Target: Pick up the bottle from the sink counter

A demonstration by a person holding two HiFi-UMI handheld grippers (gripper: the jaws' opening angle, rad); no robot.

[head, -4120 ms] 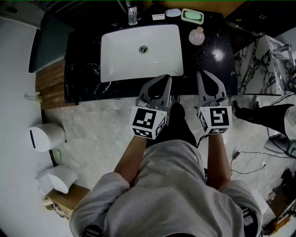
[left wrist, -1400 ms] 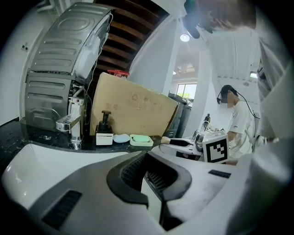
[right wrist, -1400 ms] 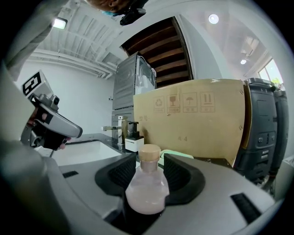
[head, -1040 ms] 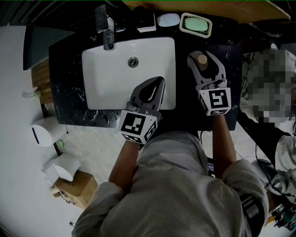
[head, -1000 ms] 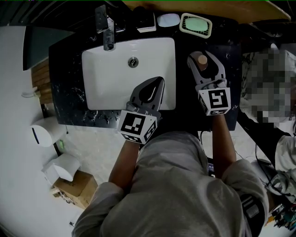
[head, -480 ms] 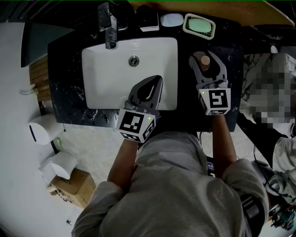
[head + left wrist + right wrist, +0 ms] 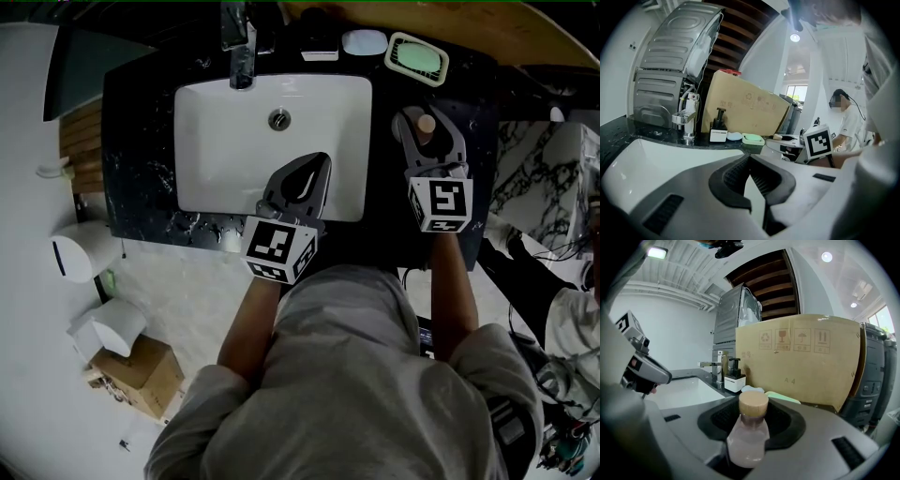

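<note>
A small clear bottle [image 7: 427, 124] with a tan cap stands on the black counter [image 7: 141, 141], to the right of the white sink [image 7: 216, 141]. My right gripper [image 7: 425, 114] reaches around it. In the right gripper view the bottle [image 7: 749, 430] stands upright between the jaws, which are closing, and the dark pads show a gap beside its neck. My left gripper [image 7: 317, 161] hangs over the sink's front right part. Its jaws [image 7: 750, 158] meet at the tips with nothing in them.
A chrome faucet [image 7: 239, 47] stands behind the sink, with a soap dispenser [image 7: 319, 37], a pale oval soap [image 7: 365, 41] and a green soap dish [image 7: 417, 56] along the back. A cardboard box [image 7: 801, 362] rises behind the counter. A person [image 7: 846, 122] stands at the right.
Four seconds ago both grippers were at the counter's front edge and the bottle stood free. Since then my right gripper has reached around it. Over the last second only the view has shifted slightly.
</note>
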